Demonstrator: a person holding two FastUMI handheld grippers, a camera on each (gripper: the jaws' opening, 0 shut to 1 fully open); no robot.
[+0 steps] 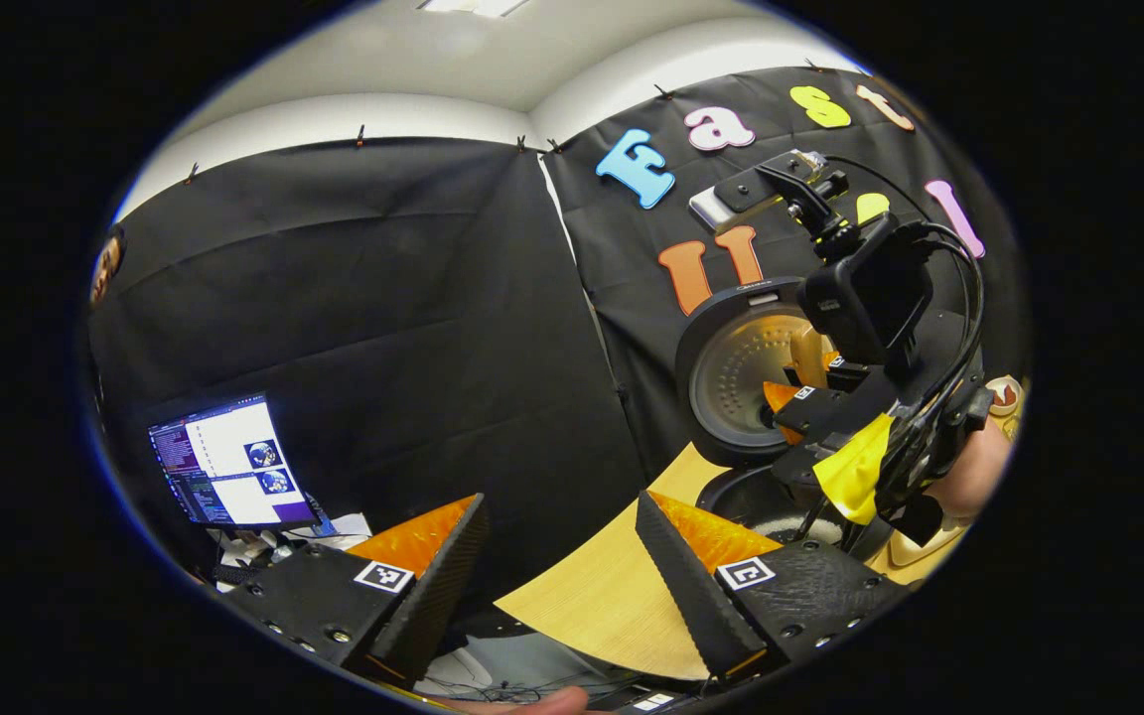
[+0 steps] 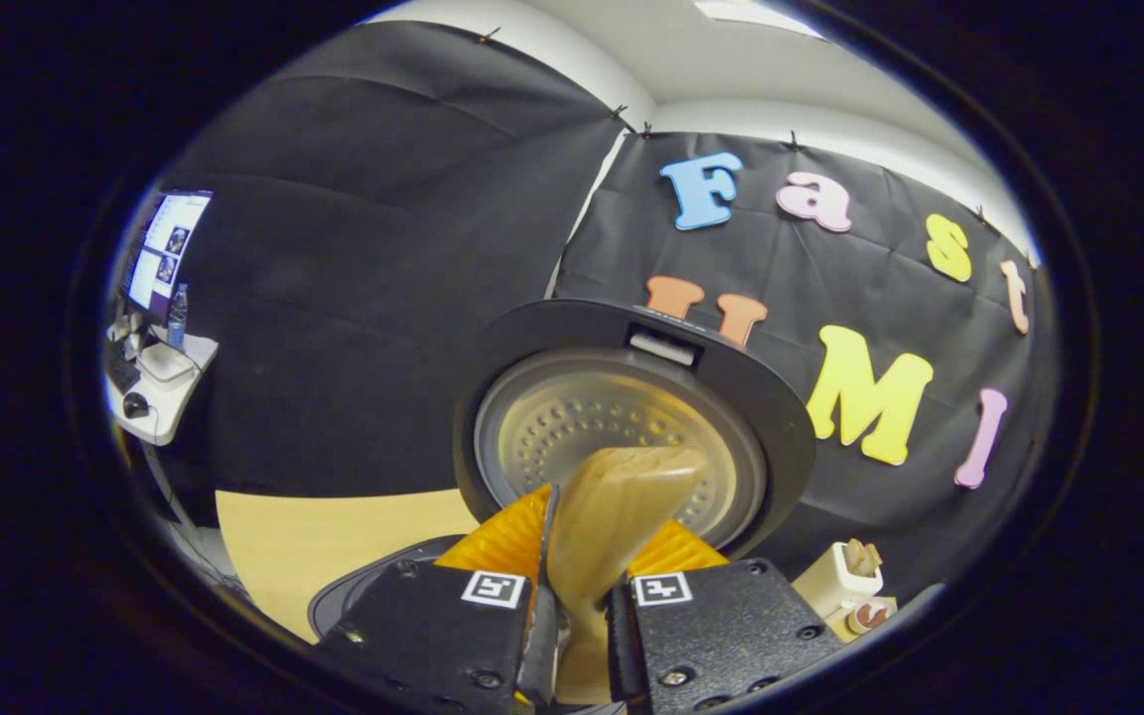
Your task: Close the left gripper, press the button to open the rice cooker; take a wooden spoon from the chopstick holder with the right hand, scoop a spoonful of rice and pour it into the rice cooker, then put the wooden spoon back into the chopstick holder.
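Right gripper view: right gripper (image 2: 580, 586) jaws clamp smooth wooden spoon (image 2: 612, 516); left gripper (image 1: 560, 546) jaws wide, empty.

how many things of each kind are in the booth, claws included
claws: 2, left claw, right claw
rice cooker: 1
wooden spoon: 1
chopstick holder: 1
monitor: 1
total: 6

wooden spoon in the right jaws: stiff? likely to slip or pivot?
The wooden spoon looks like solid carved wood, so probably stiff and light. The right gripper pinches only its narrow handle, and its smooth finish may let it pivot under load.
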